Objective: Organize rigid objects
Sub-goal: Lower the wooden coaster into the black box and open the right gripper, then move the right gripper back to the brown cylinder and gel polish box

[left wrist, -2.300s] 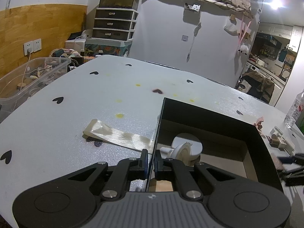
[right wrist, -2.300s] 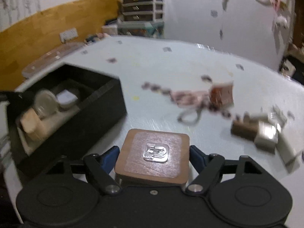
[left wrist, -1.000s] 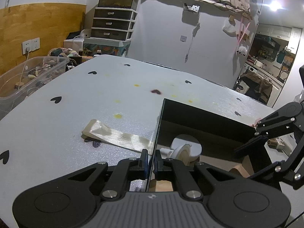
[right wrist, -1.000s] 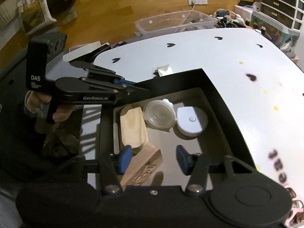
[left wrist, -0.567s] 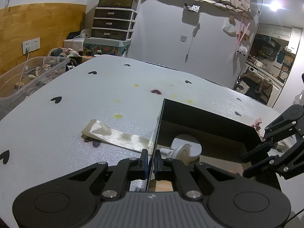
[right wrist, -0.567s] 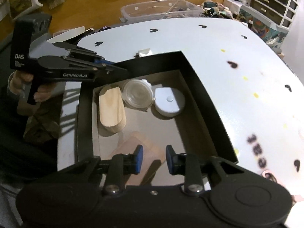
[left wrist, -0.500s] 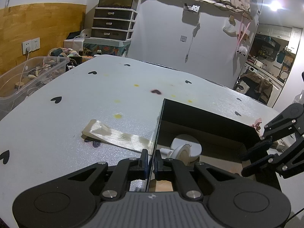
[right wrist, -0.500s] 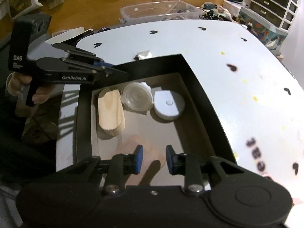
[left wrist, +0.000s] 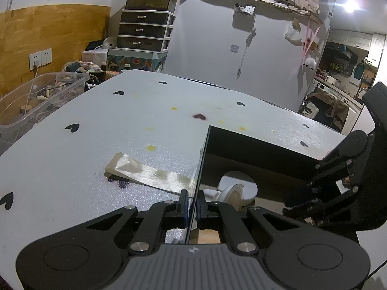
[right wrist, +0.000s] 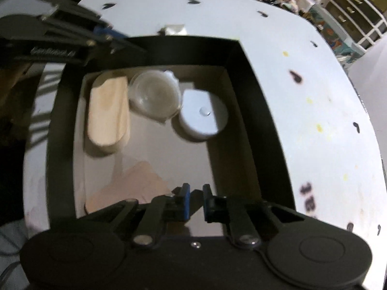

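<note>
A black open box (right wrist: 244, 91) sits on the white table. My left gripper (left wrist: 192, 204) is shut on the box's thin side wall (left wrist: 202, 164). Inside the box lie a rounded wooden block (right wrist: 107, 111), a clear round lid (right wrist: 153, 96), a white round disc (right wrist: 203, 116) and a brown square coaster (right wrist: 130, 186). My right gripper (right wrist: 194, 199) hangs over the box, empty, its fingers nearly closed with a narrow gap. It also shows at the right of the left wrist view (left wrist: 312, 198).
A cream ribbon strip (left wrist: 147, 171) lies on the table left of the box. A clear plastic bin (left wrist: 36, 96) stands off the table's left edge. Drawers (left wrist: 145, 29) stand at the back wall. Heart stickers and yellow spots mark the tabletop.
My right gripper brought the brown coaster over the box, let it go inside, then narrowed its fingers and came lower over the box. The left gripper has stayed on the wall.
</note>
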